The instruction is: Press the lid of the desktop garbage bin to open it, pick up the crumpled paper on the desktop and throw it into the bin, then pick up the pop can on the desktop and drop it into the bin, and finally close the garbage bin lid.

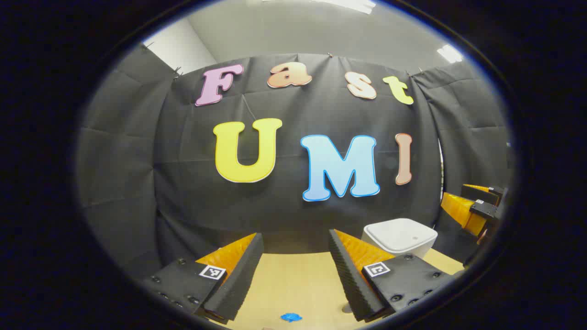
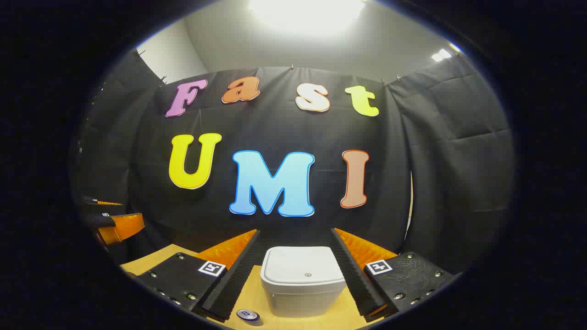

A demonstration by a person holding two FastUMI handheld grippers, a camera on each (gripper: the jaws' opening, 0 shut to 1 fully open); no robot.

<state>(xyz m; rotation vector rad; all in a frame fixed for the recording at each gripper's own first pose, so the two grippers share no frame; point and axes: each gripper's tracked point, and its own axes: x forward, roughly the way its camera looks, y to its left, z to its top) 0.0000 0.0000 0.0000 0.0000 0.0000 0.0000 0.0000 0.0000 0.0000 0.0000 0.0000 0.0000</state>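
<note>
Left gripper (image 1: 296, 270): fingers spread wide, nothing between them but bare wooden desktop (image 1: 293, 284); holds nothing.
Right gripper (image 2: 296, 275): fingers spread wide, gripping nothing; in the right gripper view the bin shows between the two fingers, farther off, with no contact visible.
Garbage bin (image 2: 302, 282): white, rounded-square, standing on the desktop at 6 o'clock in the right gripper view; in the left gripper view it stands at 4 o'clock, just past the left gripper's right-hand finger.
Bin lid (image 2: 301, 265): lies flat and closed, a small round mark near its front edge.
Crumpled paper (image 1: 290, 317): small blue wad on the desktop at 6 o'clock in the left gripper view, low between the fingers, near the camera, touching neither finger.
Pop can (image 2: 248, 314): only its round top is visible, at 7 o'clock in the right gripper view, just beside the bin's lower left; whether they touch, cannot tell.
Other gripper, far off: the right gripper shows at 3 o'clock in the left gripper view; the left gripper at 9 o'clock in the right gripper view.
Backdrop: black cloth wall (image 2: 449, 174) behind the desktop.
</note>
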